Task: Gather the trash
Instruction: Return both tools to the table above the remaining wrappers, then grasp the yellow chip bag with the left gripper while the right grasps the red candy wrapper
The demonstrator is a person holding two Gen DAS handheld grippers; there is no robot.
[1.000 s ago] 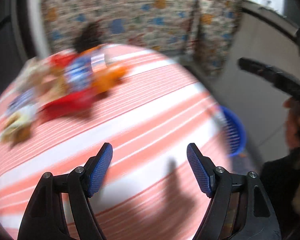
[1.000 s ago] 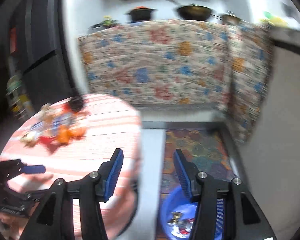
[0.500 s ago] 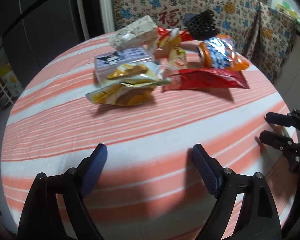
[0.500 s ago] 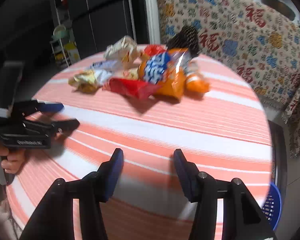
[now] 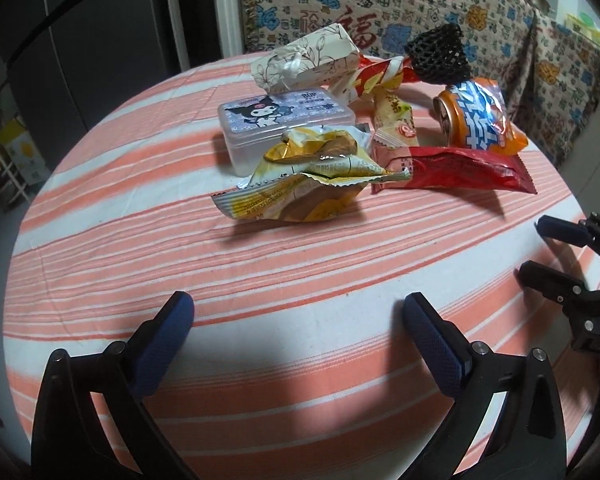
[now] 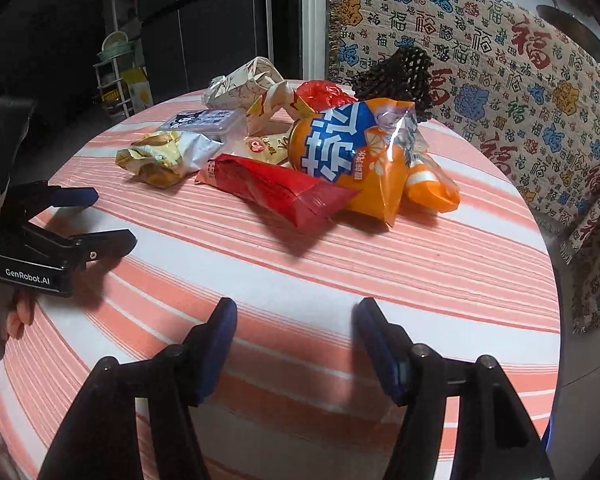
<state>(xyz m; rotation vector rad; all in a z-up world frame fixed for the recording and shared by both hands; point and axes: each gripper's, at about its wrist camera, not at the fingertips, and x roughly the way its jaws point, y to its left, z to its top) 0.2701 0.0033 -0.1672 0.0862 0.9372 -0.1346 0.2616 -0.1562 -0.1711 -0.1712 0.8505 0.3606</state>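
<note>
A round bench [image 5: 100, 264] with an orange-and-white striped cloth carries a pile of trash on its far half. Both tools sit low over the near edge, well apart from the pile, jaws spread wide and holding nothing.

From the left tool [image 5: 300, 320], the nearest piece is a crumpled yellow wrapper [image 5: 304, 176] at 12 o'clock. From the right tool [image 6: 296, 320], a long red packet [image 6: 276, 192] lies at 12 o'clock, its long axis running from 10 o'clock to 4 o'clock. The right tool looks nearer to the red packet, the left tool to the yellow wrapper.

The pile is 1 loose overlapping cluster: an orange snack bag [image 6: 352, 160], a black foam net [image 5: 436, 56], a white floral carton [image 5: 308, 62] and a clear lidded box [image 5: 284, 124].
</note>
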